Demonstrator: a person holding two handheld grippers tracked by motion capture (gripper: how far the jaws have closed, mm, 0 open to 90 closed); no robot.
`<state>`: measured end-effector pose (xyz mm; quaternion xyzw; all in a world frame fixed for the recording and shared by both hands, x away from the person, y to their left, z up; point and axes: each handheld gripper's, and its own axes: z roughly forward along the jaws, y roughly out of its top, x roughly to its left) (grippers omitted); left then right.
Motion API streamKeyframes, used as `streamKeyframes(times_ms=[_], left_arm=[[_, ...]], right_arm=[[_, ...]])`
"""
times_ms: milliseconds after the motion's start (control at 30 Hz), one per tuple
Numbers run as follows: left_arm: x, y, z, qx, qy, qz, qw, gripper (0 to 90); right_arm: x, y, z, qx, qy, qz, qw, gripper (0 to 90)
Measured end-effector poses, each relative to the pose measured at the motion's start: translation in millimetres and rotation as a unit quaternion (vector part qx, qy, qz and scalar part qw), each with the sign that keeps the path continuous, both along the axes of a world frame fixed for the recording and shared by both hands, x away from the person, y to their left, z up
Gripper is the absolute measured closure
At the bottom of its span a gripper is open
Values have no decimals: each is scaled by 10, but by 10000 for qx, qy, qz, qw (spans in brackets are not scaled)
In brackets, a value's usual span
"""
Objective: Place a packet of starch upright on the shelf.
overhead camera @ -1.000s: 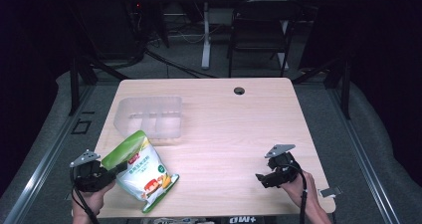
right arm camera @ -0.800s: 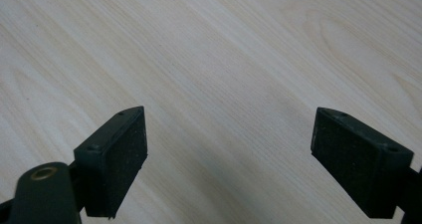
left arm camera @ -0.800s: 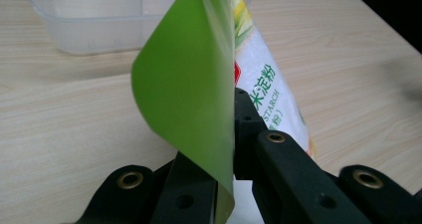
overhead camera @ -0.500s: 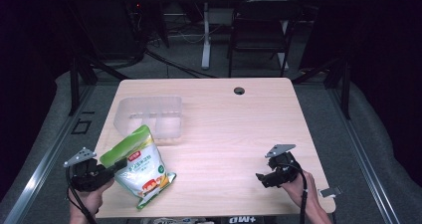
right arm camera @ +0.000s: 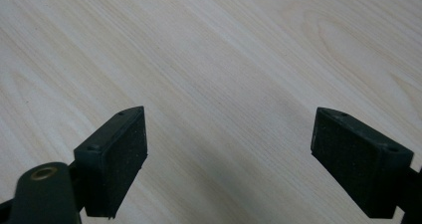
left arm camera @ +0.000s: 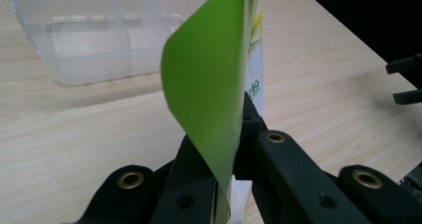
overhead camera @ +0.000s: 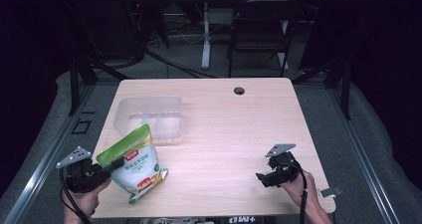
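The bag [overhead camera: 133,164] is pinched at its green top by the left gripper [overhead camera: 115,164] near the tabletop's [overhead camera: 224,129] near-left corner, long axis tilted toward the bin [overhead camera: 149,115] just beyond, while the right gripper [overhead camera: 263,178] is held open, well apart.

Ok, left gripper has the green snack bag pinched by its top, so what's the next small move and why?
Probably carry the bag up and toward the clear plastic bin just behind it. The left gripper is shut on the bag's green top edge, the bag's lower end hangs close to the table, and the right gripper sits open and idle far off.
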<state>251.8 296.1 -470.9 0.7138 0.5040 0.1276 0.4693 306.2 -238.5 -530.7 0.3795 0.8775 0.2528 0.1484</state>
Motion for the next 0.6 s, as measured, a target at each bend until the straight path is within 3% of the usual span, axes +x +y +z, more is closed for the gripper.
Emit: streamKeyframes(times_ms=[400, 600], left_arm=[[36, 27, 151, 179, -119, 30, 9998, 898], [64, 95, 211, 120, -179, 158, 9996, 898]], right_arm=[[2, -6, 5, 13, -7, 1, 10000, 140], [3, -1, 6, 10, -17, -3, 10000, 140]])
